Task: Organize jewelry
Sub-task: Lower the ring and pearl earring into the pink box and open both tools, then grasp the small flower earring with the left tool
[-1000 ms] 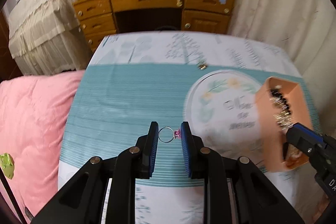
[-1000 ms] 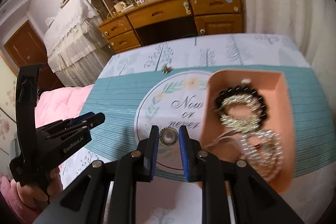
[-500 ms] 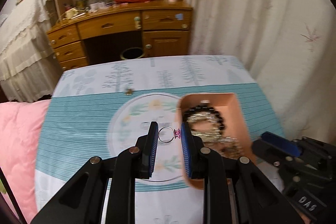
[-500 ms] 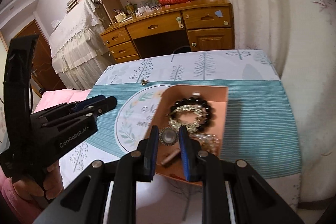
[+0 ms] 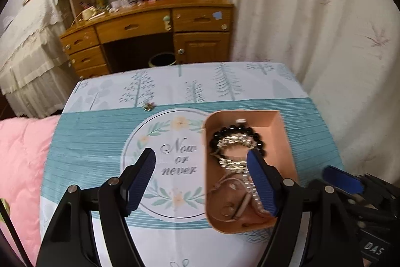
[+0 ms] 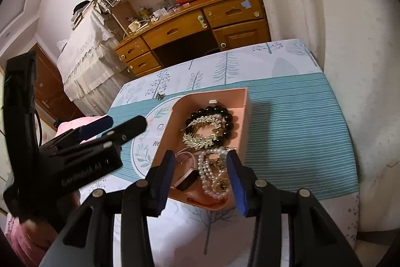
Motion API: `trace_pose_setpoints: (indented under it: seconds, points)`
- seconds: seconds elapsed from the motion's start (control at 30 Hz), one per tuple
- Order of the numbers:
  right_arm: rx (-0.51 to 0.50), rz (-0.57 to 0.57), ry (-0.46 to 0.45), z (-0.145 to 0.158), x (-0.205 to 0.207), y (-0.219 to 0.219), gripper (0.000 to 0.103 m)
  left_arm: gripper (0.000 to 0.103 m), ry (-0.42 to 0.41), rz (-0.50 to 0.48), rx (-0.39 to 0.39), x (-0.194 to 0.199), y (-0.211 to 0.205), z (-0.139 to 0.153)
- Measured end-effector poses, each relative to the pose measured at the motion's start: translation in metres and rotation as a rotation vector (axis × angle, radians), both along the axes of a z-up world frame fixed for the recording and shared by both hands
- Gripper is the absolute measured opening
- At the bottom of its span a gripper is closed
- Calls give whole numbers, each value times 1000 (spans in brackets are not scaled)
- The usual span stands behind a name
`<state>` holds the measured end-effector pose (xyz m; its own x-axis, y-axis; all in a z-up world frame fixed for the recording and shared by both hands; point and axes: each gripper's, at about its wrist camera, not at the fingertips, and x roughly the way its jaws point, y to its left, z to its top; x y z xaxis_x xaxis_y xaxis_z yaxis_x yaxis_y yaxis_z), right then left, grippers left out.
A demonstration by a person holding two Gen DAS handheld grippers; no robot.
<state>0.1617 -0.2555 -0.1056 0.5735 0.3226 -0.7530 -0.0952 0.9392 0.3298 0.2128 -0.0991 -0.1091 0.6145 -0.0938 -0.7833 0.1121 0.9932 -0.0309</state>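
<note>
A peach tray (image 5: 287, 142) (image 6: 246, 114) on the table holds a black bead bracelet (image 5: 257, 137) (image 6: 228, 121), gold leaf pieces (image 6: 200, 139), a pearl string (image 6: 207, 174) and a silver ring (image 5: 228, 210). My left gripper (image 5: 202, 182) is open and empty, just above the tray's near left side. My right gripper (image 6: 201, 179) is open and empty over the tray's near end. A small gold earring (image 5: 148, 106) (image 6: 159, 96) lies on the cloth beyond the tray.
The table has a teal striped cloth with a round "Now or never" print (image 5: 175, 159). A pink bed (image 5: 22, 154) lies to the left. A wooden desk (image 5: 150, 29) stands beyond, and a white curtain (image 5: 325, 29) hangs on the right.
Both grippers have opened over the tray. The ring has left my left gripper and the round gold piece has left my right gripper; both now lie in the tray.
</note>
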Motion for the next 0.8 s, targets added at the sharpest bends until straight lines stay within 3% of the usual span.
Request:
trace_pose_setpoints:
  seconds: [0.3, 0.37, 0.53, 0.6, 0.7, 0.73, 0.8]
  points:
    - [0, -33, 69, -20, 5, -6, 46, 79, 45, 110, 88, 55, 47, -36]
    - [0, -40, 84, -25, 6, -7, 46, 79, 33, 120, 71, 74, 58, -45]
    - [-11, -75, 116, -36, 7, -8, 46, 79, -9, 133, -80, 114, 83, -55]
    - [-18, -96, 121, -40, 8, -9, 46, 79, -18, 133, -107, 129, 89, -62]
    - [-23, -118, 148, -47, 11, -9, 46, 78, -6, 132, -88, 147, 91, -76]
    - [-21, -125, 159, -50, 13, -9, 46, 69, -4, 124, -84, 150, 90, -80]
    - [-24, -135, 173, -54, 15, -10, 46, 64, 15, 100, -60, 157, 87, -89]
